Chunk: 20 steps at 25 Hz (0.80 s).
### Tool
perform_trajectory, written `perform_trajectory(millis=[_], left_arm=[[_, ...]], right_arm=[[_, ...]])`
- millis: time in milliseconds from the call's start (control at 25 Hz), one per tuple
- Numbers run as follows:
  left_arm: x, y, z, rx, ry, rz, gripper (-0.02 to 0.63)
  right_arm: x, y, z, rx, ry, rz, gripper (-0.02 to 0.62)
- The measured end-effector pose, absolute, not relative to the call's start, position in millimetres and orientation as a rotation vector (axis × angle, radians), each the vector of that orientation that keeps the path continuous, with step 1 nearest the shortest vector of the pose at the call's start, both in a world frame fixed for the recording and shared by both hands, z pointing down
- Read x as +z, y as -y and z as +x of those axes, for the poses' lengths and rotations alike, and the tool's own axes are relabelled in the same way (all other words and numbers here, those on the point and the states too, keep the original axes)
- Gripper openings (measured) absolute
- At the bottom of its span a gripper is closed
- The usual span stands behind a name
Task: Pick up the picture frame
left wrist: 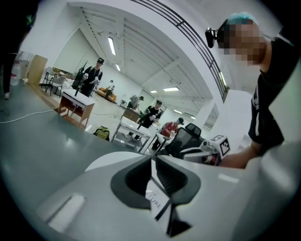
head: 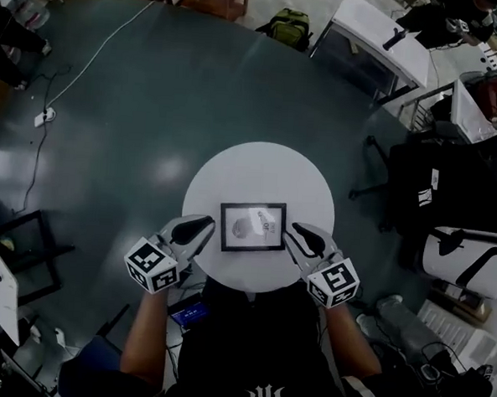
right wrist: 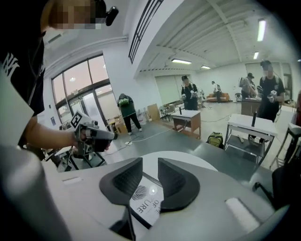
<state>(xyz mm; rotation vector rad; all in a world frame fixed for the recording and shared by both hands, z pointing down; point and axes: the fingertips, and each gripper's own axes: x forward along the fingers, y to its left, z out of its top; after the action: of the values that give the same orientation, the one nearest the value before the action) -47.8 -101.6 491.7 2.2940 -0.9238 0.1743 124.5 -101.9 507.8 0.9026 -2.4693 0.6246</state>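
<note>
Looking down from my head, one round white bench [head: 208, 170] stood on a dark grey floor [head: 137, 94], with one green backpack [head: 290, 24] and white tables well beyond it. One picture frame [head: 253, 227] lay flat on the bench, between my two grippers: the left gripper [head: 208, 226] just beside its left edge, the right gripper [head: 297, 232] just beside its right edge.

Along the left gripper [left wrist: 153, 162], my fingers [left wrist: 136, 181] stood only a thin slit apart, holding nothing. The frame [left wrist: 157, 201] showed under them, with the bench [left wrist: 106, 160] past the tips and a bright hall with several people behind.

Along the right gripper [right wrist: 150, 172], my fingers [right wrist: 122, 183] stood clearly apart and empty. The frame [right wrist: 146, 204] lay flat beneath the gap, with the bench [right wrist: 186, 162] ahead.
</note>
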Motion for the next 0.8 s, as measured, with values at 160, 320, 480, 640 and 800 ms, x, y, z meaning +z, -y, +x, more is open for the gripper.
perform_trajectory(millis=[160,320,480,640,800], left_arm=[[527.5,116.3,-57.6,0.245,0.978,2.240,0.041],[565.6,118.0,-56.6,0.312,0.986,2.175,0.054],[600.0,110.2,-51.2,0.402,0.965,2.121,0.080],[629.0,105.7,-42.8,0.489,0.929,2.087,0.097],[660.2,97.4,-35.2,0.586,0.855,2.044,0.114]], right_arm=[[539.1,120.1,127.6,0.636,2.458,0.857,0.123],[570.5,123.3,125.4,0.679,2.438,0.797,0.147],[601.5,119.5,123.4,0.745,2.407,0.773,0.155],[630.4,122.5,128.5,0.812,2.356,0.798,0.169],[656.9,121.4,138.2,0.820,2.283,0.829,0.170]])
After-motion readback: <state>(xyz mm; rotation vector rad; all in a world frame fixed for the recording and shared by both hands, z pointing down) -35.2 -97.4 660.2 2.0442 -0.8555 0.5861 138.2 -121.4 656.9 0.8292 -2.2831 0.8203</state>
